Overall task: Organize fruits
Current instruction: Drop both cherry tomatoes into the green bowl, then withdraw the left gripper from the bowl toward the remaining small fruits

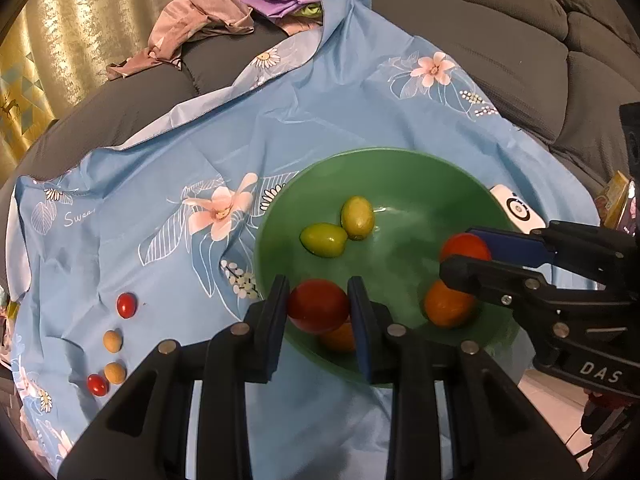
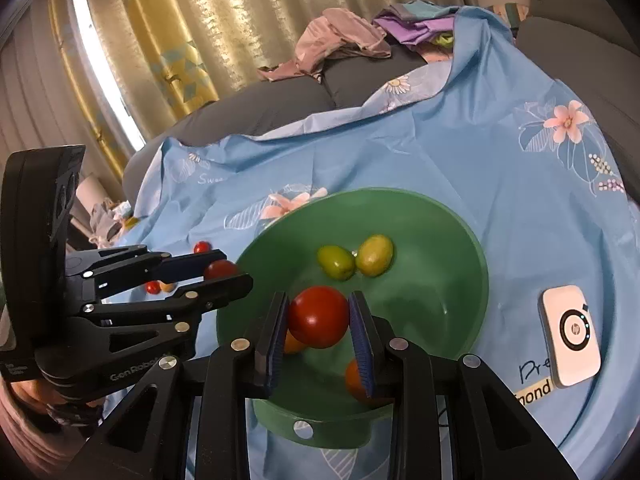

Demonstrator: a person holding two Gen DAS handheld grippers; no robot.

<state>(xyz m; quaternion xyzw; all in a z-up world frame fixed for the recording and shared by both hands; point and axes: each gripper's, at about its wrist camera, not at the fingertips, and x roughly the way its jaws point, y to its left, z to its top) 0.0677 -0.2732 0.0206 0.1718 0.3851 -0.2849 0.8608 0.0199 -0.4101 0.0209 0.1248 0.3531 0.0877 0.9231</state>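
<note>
The green bowl (image 1: 280, 216) sits on the blue flowered cloth (image 1: 168, 152), and everything here reads off that bowl. Over its near rim, the left gripper (image 1: 319, 306) is clamped on a red tomato (image 1: 318, 306), pads pressed on both flanks. Over the bowl's right side, the right gripper (image 2: 318, 316) has its own red tomato (image 2: 318, 316) pinched the same way, held above the bowl floor. Two grabs at once!

Down in the bowl, two orange fruits (image 1: 448, 304) lie low near the front, and two green-yellow oval fruits (image 1: 340, 228) rest touching each other toward the far side. Left of the bowl, out on the cloth, four small fruits (image 1: 116, 340), two red and two tan, lie in a loose cluster. Right of the bowl lies a white device (image 2: 570, 336).

These tomatoes look light, smooth-skinned and likely slippery, and soft enough to bruise. A grip across the widest middle, squeezed gently, looks safest.
</note>
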